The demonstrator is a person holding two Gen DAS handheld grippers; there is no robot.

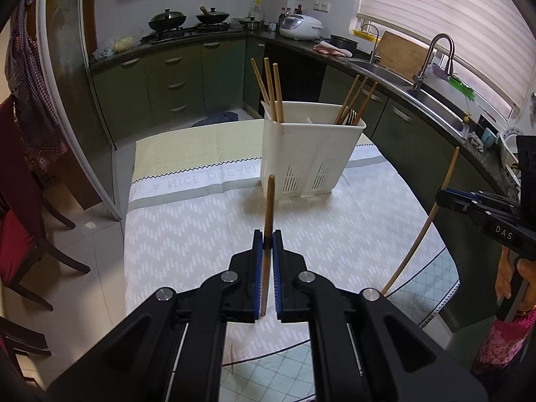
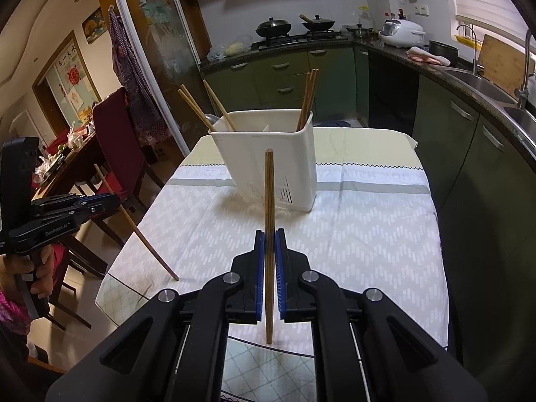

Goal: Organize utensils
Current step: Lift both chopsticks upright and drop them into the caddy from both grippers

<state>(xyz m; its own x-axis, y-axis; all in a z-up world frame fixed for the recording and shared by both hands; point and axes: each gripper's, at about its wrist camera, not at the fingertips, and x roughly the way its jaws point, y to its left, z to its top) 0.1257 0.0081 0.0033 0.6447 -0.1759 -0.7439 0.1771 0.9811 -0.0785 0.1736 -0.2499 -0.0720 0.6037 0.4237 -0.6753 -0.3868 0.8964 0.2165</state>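
The left tool is pinching a brown chopstick between its blue pads, the stick standing nearly upright with its lower tip just above the cloth. The right tool is likewise clamped on a second chopstick, also close to vertical, its lower end hanging near the front edge of the counter. In each wrist view the other tool shows at the side, holding its stick at a slant. Ahead of both, well apart from the tips, stands the white utensil holder on the patterned tablecloth, divided inside by a partition. The step in hand looks like carrying each stick to the holder and dropping it in. To do that well, I would lift each stick until its lower tip clears the rim, keep it upright, bring it over the compartment that already holds sticks, and ease the grip only once the tip is inside, one tool at a time so the two do not collide. The holder is light plastic and could tip if a stick presses on its wall. Counted: two tools, two held chopsticks, one holder, and about six chopsticks already in it, three leaning at each end; a dark utensil beside one group is too hidden to name.
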